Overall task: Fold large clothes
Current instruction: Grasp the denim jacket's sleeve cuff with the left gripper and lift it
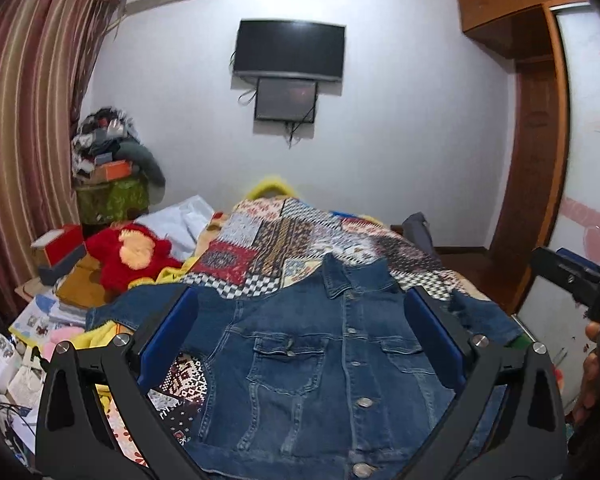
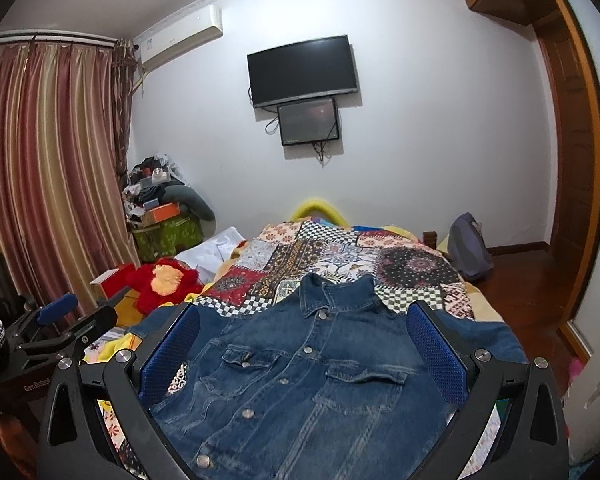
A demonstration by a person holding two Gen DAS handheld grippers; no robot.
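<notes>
We cannot see the lower hem of the denim jacket (image 1: pixel 320 364): in both views it runs off the bottom edge, behind the black gripper frames. Its two sleeves are only partly in view. In the left wrist view one sleeve (image 1: pixel 140 308) spreads out to the left, passing behind the blue pad, and the other sleeve (image 1: pixel 484 316) lies toward the right edge of the bed, its cuff hidden by the frame. A dark lens rim cuts off the corners of both pictures.

The jacket lies flat, front side up and buttoned, on the patchwork bedspread (image 1: pixel 284 236), at the near end of the bed. Its collar (image 2: pixel 332 292) points away from us toward the far wall with the television (image 2: pixel 304 70), so its long axis runs from us toward that wall, a little skewed in the right wrist view. Both chest pockets face up.

Our left gripper (image 1: pixel 304 328) hangs above the jacket with its fingers spread wide apart, holding nothing; whether the pads touch the cloth we cannot tell. Our right gripper (image 2: pixel 304 344) is likewise spread wide and empty over the jacket. In the left wrist view the right one shows only as a black piece at the right edge, with part of a hand (image 1: pixel 588 368) below it.

A red plush toy (image 2: pixel 164 284) lies at the left of the bed, among boxes and papers that are too jumbled to make out.
</notes>
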